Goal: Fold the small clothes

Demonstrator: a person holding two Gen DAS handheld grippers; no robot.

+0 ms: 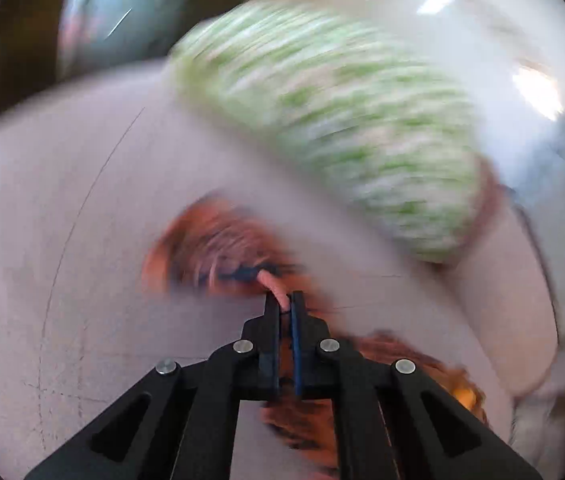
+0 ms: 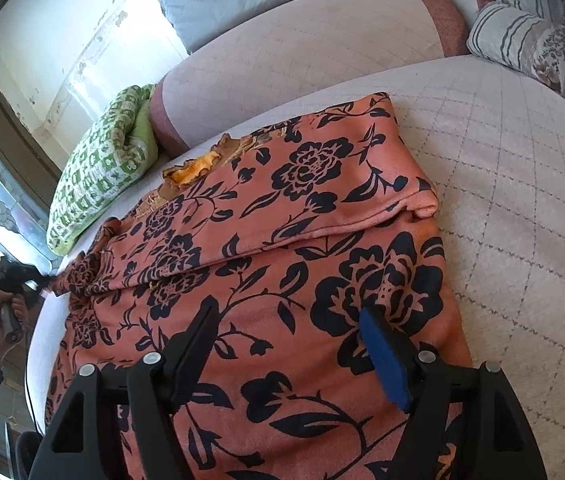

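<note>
Left pinches garment edge, right hovers wide above it; slip and bunching are the risks.

The right gripper sits spread wide, holding nothing, directly above the orange floral garment, which lies spread on the quilted bed under and ahead of it, one fold already across the middle. Out at its far-left corner the left gripper is clamped on a thin pink bit of the garment's edge. Only the tips bite, so a hard pull would likely strip it free. Left view is motion-blurred, so a fast swing could drag cloth, skew the fold. Beyond, a green patterned pillow lies near; the cloth could snag there.
</note>
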